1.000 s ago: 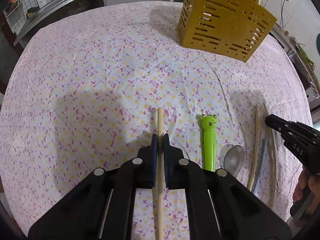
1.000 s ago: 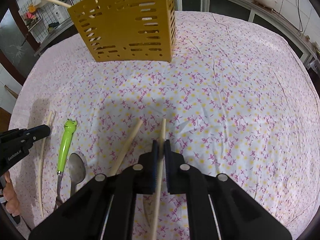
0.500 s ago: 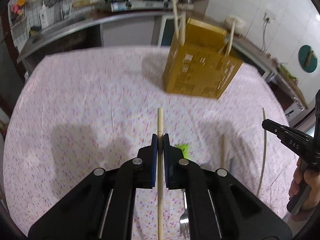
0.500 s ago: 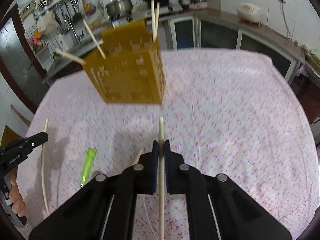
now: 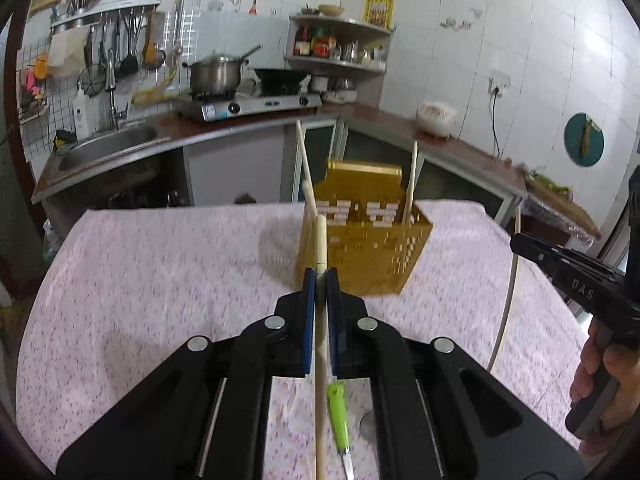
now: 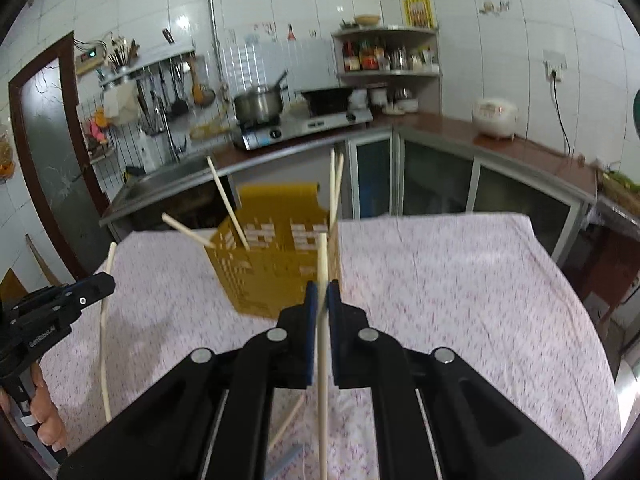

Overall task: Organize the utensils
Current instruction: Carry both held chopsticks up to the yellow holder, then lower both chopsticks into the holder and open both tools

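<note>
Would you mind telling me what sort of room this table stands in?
A home kitchen, most likely: a gas stove with a pot on it, a steel sink with utensils hanging above, and a rice cooker on the counter.

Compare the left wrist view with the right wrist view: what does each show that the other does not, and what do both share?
Only the left wrist view shows the green-handled utensil lying on the cloth and the round teal wall plaque. Only the right wrist view shows the dark wooden door. Both show the yellow holder with chopsticks standing in it, the floral tablecloth, and each gripper, left gripper and right gripper, shut on a chopstick.
</note>
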A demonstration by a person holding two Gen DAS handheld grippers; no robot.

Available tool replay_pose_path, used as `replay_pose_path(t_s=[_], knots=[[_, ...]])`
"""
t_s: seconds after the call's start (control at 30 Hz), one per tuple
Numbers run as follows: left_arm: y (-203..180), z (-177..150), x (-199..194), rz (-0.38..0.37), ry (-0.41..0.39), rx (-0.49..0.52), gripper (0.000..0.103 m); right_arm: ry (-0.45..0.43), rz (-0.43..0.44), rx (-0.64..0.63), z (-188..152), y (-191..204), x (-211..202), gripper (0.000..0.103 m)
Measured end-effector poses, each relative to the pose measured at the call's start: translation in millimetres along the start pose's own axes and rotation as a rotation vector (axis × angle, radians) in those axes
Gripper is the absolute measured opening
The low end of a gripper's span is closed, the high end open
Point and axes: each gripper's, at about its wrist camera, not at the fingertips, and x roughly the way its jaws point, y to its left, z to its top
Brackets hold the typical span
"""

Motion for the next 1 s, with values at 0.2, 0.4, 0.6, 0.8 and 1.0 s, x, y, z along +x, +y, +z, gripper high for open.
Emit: replay_pose_path(t_s=[0.2,0.4,0.6,0.8,1.0], knots=[[-2.9,28.8,5.2,-0.037,-0.069,-0.010,0.004,-0.056,0.013,0.008,28.7,-0.7,-4.4,0.006],[-13.0,66.7,10.8,-0.045,-0.154,0.007,0.004,-0.109,0.015,0.017,54.1,-3.3,-5.3,0.006],[-22.1,107.9,13.9,-0.038,-0.321,0.010,0.004,-0.208,0.015,0.023,92.6,-0.6,-3.3,0.006],[-27.8,141.5,36.2,-0.051,-0.421,0.016,0.004,-0.265,0.004,0.024,121.1,2.7,12.0,0.006],[-25.3,161.2,65.1,-0.048,-0.502,-0.011,0.004,-0.317,0.005,0.058,139.4,-1.5,37.0,0.006]])
